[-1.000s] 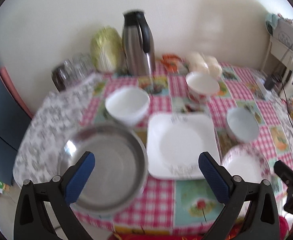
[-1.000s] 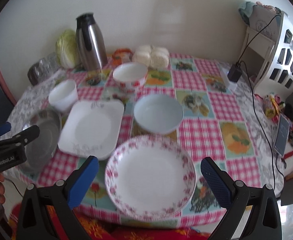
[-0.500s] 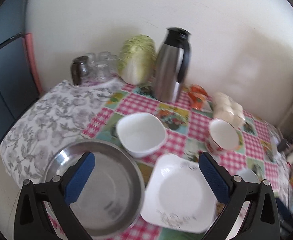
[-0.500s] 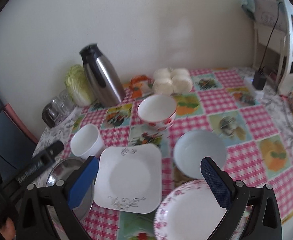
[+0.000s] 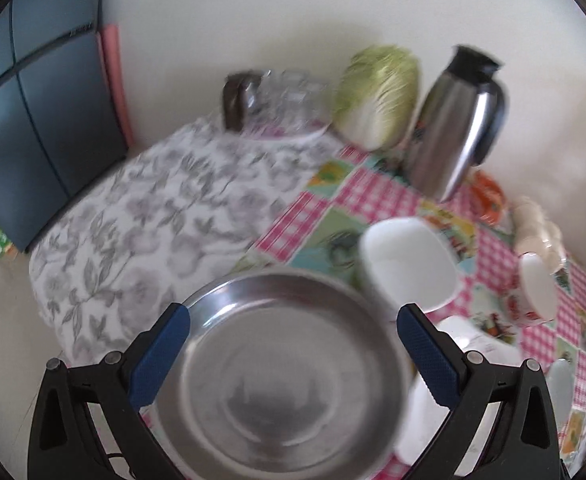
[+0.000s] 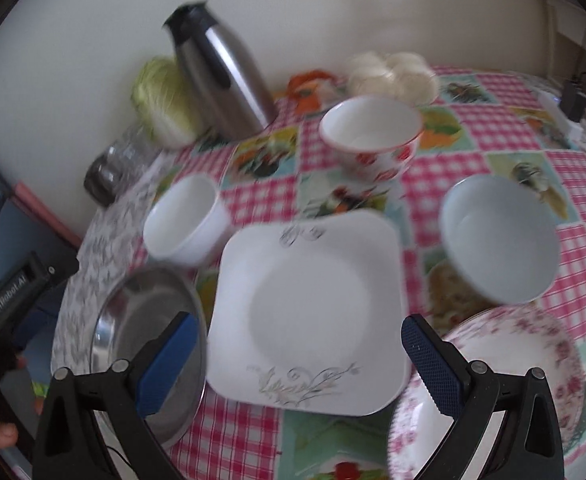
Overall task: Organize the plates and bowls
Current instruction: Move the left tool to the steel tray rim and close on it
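Six dishes sit spread apart on the table, none stacked, so the sorting looks barely begun and nearly all of it remains. Both tools are spread wide with nothing between their fingers: the left gripper (image 5: 293, 354) hovers over the steel basin (image 5: 289, 376) at the near left edge, and the right gripper (image 6: 299, 364) frames the square white plate (image 6: 313, 312) just right of that basin. Behind them stand a white square bowl (image 6: 185, 220) and a red-patterned bowl (image 6: 371, 136); a pale blue bowl (image 6: 501, 240) and a pink floral plate (image 6: 505, 368) lie to the right. A pink checked tablecloth (image 6: 493, 120) covers the table, with grey floral cloth (image 5: 153, 208) at its left end. Against the far cream wall stand a steel thermos (image 6: 221, 72), a cabbage (image 5: 377, 96) and some blurred glass jars (image 5: 277, 96).
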